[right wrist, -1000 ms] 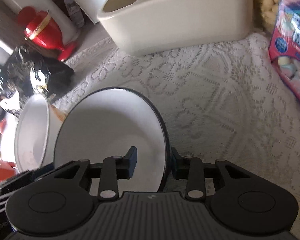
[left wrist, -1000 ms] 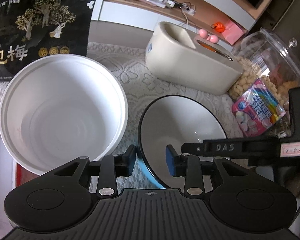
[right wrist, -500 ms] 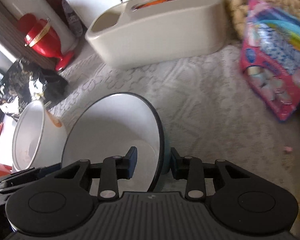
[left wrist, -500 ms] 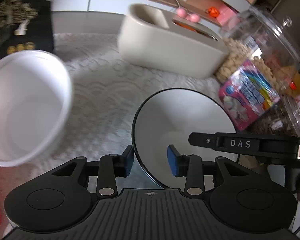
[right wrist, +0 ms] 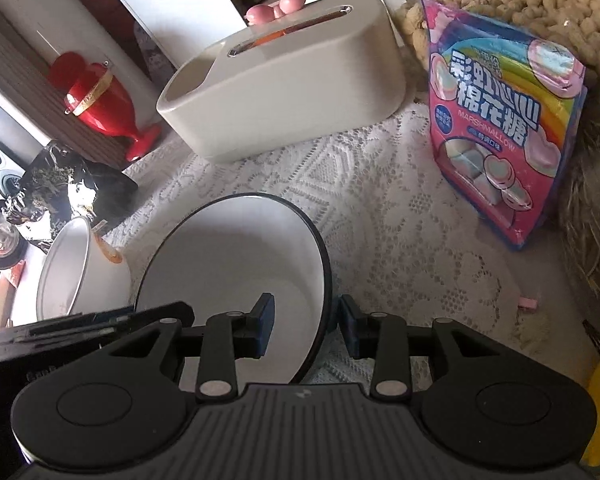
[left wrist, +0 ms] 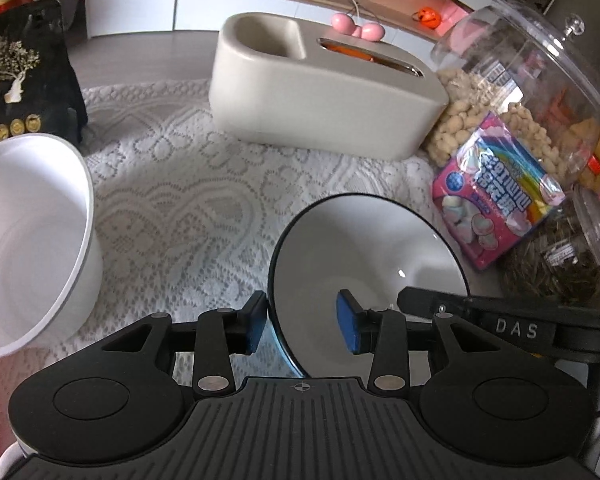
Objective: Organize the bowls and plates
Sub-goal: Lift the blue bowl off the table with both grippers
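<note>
A white bowl with a black rim and blue outside (left wrist: 364, 256) hangs tilted over the lace cloth, held from both sides. My left gripper (left wrist: 302, 326) straddles its left rim, one pad outside and one inside, with a gap showing. My right gripper (right wrist: 306, 326) straddles its right rim (right wrist: 324, 280) the same way. The bowl also shows in the right wrist view (right wrist: 236, 264). A plain white bowl (left wrist: 28, 236) stands on the cloth to the left, and also shows in the right wrist view (right wrist: 66, 268).
A cream tissue box (left wrist: 320, 96) stands behind. A pink marshmallow bag (right wrist: 504, 136) and clear snack jars (left wrist: 532, 92) stand at the right. A black snack bag (left wrist: 16, 76) and a red vase (right wrist: 100, 100) are at the left. Lace tablecloth (left wrist: 188, 184) lies between.
Both grippers have carried the black-rimmed bowl to the right, away from the plain white bowl and toward the marshmallow bag. The plain white bowl has stayed on the cloth.
</note>
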Motion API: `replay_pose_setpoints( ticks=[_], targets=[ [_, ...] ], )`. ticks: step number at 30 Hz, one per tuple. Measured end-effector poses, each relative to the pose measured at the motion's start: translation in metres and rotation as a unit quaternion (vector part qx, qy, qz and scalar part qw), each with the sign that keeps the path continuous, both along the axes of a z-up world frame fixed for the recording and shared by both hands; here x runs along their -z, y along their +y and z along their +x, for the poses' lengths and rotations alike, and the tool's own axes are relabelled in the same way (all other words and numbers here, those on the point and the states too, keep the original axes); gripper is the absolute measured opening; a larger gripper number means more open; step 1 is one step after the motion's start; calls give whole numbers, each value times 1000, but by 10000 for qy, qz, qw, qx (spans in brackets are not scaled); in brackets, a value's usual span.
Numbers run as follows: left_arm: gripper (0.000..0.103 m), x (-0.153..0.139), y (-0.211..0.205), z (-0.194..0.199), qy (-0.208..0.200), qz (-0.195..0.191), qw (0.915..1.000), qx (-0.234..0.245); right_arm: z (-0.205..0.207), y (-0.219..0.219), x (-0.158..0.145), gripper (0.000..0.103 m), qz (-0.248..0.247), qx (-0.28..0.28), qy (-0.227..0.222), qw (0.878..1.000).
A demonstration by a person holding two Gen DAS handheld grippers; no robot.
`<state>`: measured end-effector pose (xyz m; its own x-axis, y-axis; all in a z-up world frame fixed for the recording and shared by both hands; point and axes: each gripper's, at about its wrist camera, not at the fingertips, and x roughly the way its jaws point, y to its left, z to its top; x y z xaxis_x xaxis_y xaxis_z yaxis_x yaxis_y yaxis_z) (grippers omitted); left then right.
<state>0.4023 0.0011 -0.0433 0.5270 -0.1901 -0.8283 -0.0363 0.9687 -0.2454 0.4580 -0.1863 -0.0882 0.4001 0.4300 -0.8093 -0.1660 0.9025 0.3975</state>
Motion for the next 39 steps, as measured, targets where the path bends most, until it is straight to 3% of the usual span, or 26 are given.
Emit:
replay_pose_setpoints(
  ticks=[7, 14, 18, 24, 30, 39],
  targets=[
    [43, 14, -9, 10, 109, 226, 9995, 189, 9, -2, 14, 36, 210, -49, 295, 9993],
    [41, 26, -10, 15, 251, 210, 9993, 166, 9, 16, 26, 36, -179, -260, 379, 9988],
    [37, 30, -7, 18, 295, 135, 9994, 130, 6, 19, 26, 35, -283, -262, 286, 9988],
    [35, 38, -14, 21, 410, 417, 9980, 239, 7, 16, 26, 35, -170, -258, 267, 9992],
    [34, 38, -12, 24, 448, 422, 9979, 195, 7, 17, 25, 35, -186, -227, 226, 9993],
    [35, 23, -8, 21, 130, 479, 9985, 220, 3, 22, 3, 36, -159, -180, -142, 9996]
  ],
)
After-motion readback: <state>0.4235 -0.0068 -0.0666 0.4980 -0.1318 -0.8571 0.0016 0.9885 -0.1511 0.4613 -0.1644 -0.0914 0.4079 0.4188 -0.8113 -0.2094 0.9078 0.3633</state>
